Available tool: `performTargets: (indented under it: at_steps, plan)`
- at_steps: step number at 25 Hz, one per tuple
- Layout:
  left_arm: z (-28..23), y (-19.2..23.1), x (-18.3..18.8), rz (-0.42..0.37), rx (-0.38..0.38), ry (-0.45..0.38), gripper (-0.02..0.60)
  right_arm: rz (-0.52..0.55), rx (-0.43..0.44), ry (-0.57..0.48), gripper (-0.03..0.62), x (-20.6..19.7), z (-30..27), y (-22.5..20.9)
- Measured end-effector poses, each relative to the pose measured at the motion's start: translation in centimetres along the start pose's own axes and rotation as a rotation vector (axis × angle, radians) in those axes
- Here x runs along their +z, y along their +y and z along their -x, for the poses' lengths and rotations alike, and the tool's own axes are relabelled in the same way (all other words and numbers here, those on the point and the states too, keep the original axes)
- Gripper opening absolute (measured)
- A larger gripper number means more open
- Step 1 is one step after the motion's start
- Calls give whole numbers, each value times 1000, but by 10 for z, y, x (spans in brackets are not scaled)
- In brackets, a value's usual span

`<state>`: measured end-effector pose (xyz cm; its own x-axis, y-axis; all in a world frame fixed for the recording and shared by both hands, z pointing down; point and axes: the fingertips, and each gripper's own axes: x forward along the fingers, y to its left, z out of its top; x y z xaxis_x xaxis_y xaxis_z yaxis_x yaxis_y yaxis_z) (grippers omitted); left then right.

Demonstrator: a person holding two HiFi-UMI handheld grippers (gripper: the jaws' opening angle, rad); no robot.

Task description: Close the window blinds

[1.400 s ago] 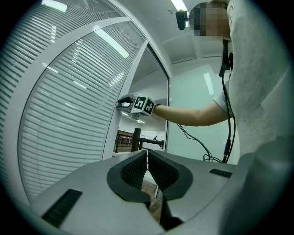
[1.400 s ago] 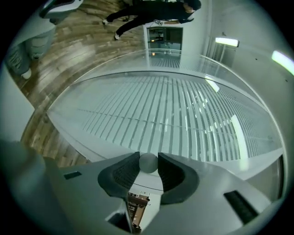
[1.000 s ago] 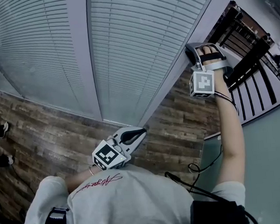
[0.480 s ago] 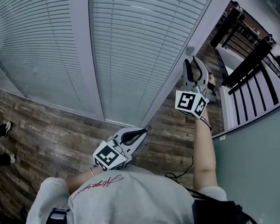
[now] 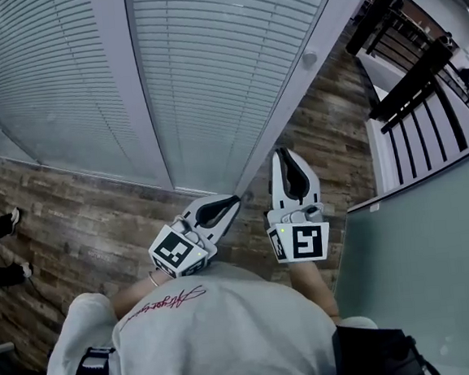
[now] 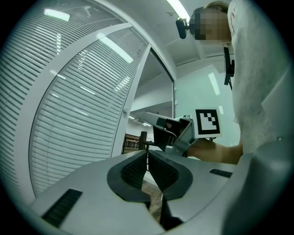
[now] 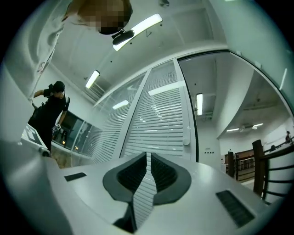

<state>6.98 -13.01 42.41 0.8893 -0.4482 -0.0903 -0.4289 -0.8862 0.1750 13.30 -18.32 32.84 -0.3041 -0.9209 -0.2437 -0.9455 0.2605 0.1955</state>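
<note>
Blinds (image 5: 209, 79) are hanging down over both glass panes, slats running all the way to the sill, with a white frame post (image 5: 124, 94) splitting them into two sections. There's a small round knob (image 5: 310, 57) sitting on the angled frame to the right of them.

Both tools are sitting low, close to the person's chest and pointing at the window. The left gripper (image 5: 235, 197) is pointing level with its jaws pressed together, nothing between the pads. The right gripper (image 5: 284, 151) is hovering just beside it, tilting up a little. Its jaws have just been closing and are now all but together, also pinching nothing, and only the slats are showing through the thin slit in its own view. Neither one is touching the blinds.

Wood-look floor (image 5: 73, 213) is showing below the window, and a dark railing (image 5: 421, 76) is off to the right.
</note>
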Motion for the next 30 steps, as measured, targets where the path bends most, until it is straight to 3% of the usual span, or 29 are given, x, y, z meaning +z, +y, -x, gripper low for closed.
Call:
performTargets:
  at_steps: [6, 11, 14, 18, 20, 23, 24, 27, 30]
  plan:
    - [-10, -11, 10, -27, -36, -5, 20, -39, 20, 45, 41, -23, 38, 15]
    - [-13, -18, -1, -89, -72, 13, 20, -159, 70, 130, 41, -59, 71, 33]
    - [-13, -22, -7, -84, -73, 18, 20, -176, 82, 189, 38, -75, 84, 38]
    - [-13, -24, -4, -42, -64, 8, 20, -182, 87, 177, 35, -75, 83, 38]
    - [-13, -26, -12, -91, -85, 16, 20, -70, 136, 162, 32, -70, 83, 43]
    - [-13, -29, -15, -108, -100, 18, 20, 424, 346, 93, 26, -53, 81, 58]
    - [-13, -30, -14, -95, -99, 16, 20, 510, 384, 79, 26, -50, 81, 60]
    - [-15, -34, -8, -33, -91, 7, 20, 546, 403, 58, 26, -47, 81, 64]
    - [-17, -36, -8, -40, -104, 10, 20, 514, 398, 45, 26, -45, 81, 66]
